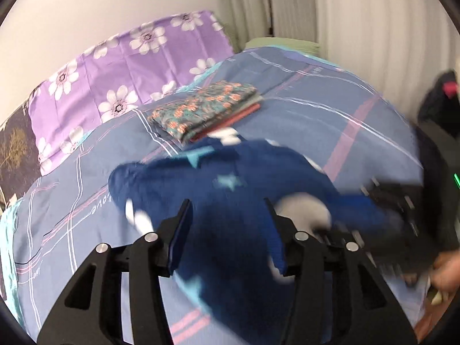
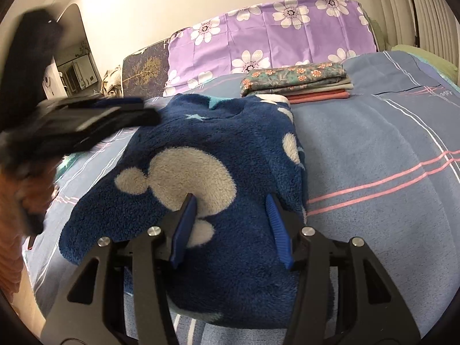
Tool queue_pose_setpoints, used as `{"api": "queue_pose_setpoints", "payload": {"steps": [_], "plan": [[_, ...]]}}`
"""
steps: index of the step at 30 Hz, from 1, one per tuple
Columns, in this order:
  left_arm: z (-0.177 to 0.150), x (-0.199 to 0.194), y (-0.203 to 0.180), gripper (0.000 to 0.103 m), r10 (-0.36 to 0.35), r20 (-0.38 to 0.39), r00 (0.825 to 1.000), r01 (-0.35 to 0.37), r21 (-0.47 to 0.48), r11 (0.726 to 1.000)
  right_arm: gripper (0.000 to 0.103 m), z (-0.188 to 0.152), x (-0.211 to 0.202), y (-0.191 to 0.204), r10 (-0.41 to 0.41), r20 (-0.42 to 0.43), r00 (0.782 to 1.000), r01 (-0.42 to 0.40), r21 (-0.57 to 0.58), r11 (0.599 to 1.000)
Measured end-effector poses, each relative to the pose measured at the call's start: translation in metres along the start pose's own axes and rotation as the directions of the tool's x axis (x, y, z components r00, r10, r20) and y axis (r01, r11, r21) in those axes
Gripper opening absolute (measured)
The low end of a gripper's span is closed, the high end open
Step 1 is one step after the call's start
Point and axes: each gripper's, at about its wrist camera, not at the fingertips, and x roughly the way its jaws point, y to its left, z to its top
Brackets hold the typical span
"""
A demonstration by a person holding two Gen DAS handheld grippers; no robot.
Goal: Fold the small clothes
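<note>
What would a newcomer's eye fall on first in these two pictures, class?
The fluffy navy garment with pale blobs and stars, spread mid-bed on the blue checked cover, under the right gripper. Behind it sits a neat stack of folded clothes, then the purple flowered pillow against the wall.

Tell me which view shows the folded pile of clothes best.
Right wrist view: the folded pile of clothes is sharp, its separate layers visible from the side. Left wrist view shows the same pile from above, motion-blurred, layers barely distinguishable.

One blue fleece garment (image 2: pixel 218 155); one stack of folded clothes (image 2: pixel 296 82); one purple floral pillow (image 2: pixel 273 34); two tools.
</note>
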Motion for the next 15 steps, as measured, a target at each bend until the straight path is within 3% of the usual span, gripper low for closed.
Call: {"api": "queue_pose_setpoints", "payload": {"steps": [2, 4, 8, 10, 13, 15], "plan": [[-0.025, -0.002, -0.006, 0.05, -0.032, -0.045, 0.998, 0.033, 0.006, 0.999, 0.051, 0.0, 0.001, -0.001, 0.008, -0.001, 1.0, -0.008, 0.006, 1.0], [-0.043, 0.003, -0.009, 0.051, -0.012, -0.042, 0.999, 0.012, 0.002, 1.0, 0.052, -0.001, 0.0, 0.0, 0.023, -0.004, 1.0, -0.023, 0.007, 1.0], [-0.044, 0.017, 0.007, 0.052, -0.091, -0.041, 0.995, 0.085, -0.132, 0.988, 0.052, 0.0, -0.001, 0.003, 0.002, -0.006, 1.0, -0.002, 0.001, 1.0], [-0.045, 0.017, -0.002, 0.052, -0.062, -0.036, 0.997, 0.058, -0.097, 0.994, 0.057, 0.001, -0.007, -0.003, 0.006, -0.013, 1.0, -0.006, 0.028, 1.0], [-0.048, 0.014, -0.007, 0.052, -0.035, -0.028, 0.999, 0.032, -0.091, 0.995, 0.081, -0.003, -0.031, -0.022, 0.015, -0.015, 1.0, -0.012, 0.153, 0.988], [-0.051, 0.014, -0.005, 0.052, -0.045, -0.02, 0.999, 0.043, -0.106, 0.993, 0.085, -0.009, -0.047, -0.038, 0.017, -0.016, 1.0, -0.012, 0.259, 0.966]]}}
